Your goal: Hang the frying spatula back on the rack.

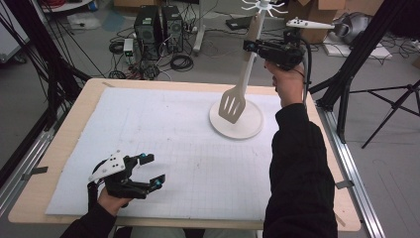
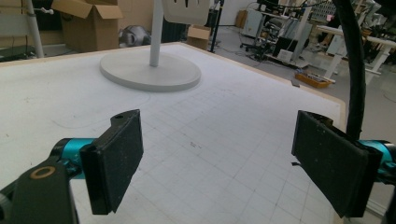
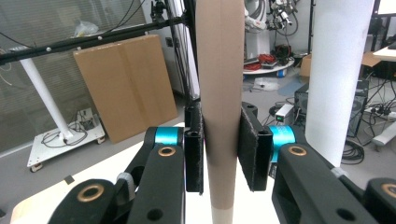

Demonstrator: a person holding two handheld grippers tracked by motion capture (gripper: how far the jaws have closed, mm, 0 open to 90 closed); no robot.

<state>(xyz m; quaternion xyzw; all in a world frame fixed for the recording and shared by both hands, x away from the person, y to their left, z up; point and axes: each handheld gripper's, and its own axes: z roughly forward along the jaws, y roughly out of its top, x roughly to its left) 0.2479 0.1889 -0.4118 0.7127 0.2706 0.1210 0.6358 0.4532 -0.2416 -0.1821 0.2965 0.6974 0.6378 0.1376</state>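
One slotted spatula (image 1: pixel 233 104), white blade on a tan, wood-coloured handle (image 3: pixel 219 93), hangs upright over the far right of the table (image 1: pixel 59 148), its handle clamped between the black pads of the right gripper (image 1: pixel 258 46). Just beside it rises one white rack (image 1: pixel 236 121): a round flat base, a slim pole, pegs on top. The left gripper (image 1: pixel 152 171) sits at the near left, jaws spread wide and empty, above one white gridded mat (image 1: pixel 163 148).
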